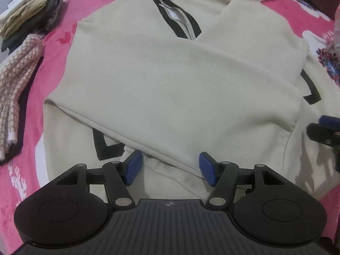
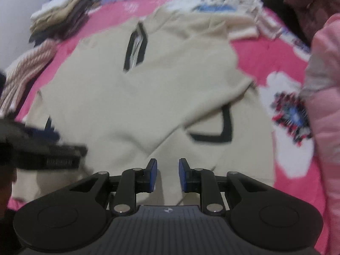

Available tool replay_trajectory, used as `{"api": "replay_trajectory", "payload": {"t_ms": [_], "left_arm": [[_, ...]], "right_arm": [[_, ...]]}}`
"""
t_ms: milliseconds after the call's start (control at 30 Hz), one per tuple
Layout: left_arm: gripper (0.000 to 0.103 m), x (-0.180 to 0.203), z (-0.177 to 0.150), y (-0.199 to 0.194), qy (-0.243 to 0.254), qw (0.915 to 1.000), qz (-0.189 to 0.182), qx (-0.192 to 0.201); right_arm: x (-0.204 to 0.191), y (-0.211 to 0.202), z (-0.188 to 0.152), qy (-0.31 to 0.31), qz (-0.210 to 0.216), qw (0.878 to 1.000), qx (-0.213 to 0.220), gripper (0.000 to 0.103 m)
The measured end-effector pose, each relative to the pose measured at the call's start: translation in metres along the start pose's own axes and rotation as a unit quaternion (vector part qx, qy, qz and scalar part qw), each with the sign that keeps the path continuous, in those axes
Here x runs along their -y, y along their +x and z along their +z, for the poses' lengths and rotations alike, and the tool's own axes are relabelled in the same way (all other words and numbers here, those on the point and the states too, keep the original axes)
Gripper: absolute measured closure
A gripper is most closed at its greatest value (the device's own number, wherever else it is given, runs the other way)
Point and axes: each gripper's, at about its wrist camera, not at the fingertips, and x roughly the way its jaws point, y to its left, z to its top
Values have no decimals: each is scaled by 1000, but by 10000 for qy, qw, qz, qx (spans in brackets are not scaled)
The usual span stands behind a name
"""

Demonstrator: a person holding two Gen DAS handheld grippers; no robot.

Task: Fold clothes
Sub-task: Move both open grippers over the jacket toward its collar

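Left gripper [image 1: 170,167] hovers low over the near hem of a cream sweatshirt [image 1: 170,80], its blue pads [image 1: 133,167] spread wide with nothing between them; a folded edge of the cloth runs diagonally just ahead of and between the pads. Right gripper [image 2: 167,175] sits over the same hem further to the right, its pads parted by a narrower gap and likewise holding nothing. In the left wrist view the right gripper shows at the far right edge, beside the garment's side.

The sweatshirt lies front-up on a pink floral bedspread [image 1: 55,59], collar away from both grippers, with a black-trimmed zip placket [image 1: 178,19] near the neck. One sleeve [image 1: 148,106] is folded across the chest, running from the far right shoulder down to the near left, and black corner trims [image 1: 102,146] peek out below it on either side.

To the left of the garment lies a pink-and-white knit [image 1: 19,89], and beyond it a stack of folded clothes [image 1: 29,14]. More loose clothes [image 2: 229,2] lie past the collar; the right wrist view is blurred.
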Motion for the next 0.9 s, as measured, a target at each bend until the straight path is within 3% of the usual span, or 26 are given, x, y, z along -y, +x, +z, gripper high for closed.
{"api": "replay_trajectory", "payload": {"t_ms": [200,367,500,567,700,900], "left_arm": [[42,0,6,1,-73,9998,12,-165],[41,1,7,2,-139,9996,41,-226],[41,0,8,2,-179,9995,-2,-268],[40,-1,7,2,-202,9994,-34,-267],[39,-2,7,3,-210,9994,-77,-260],[36,-4,8,5,-223,9992,-154,-287]], "right_arm": [[8,21,4,169,-8,9994,-313,80],[0,7,22,-36,121,9998,142,80],[3,48,18,-241,78,9995,-196,79],[-3,45,22,-415,-9,9989,-224,79],[-6,18,36,-399,30,9990,185,79],[-15,54,40,-756,29,9971,107,79]]}}
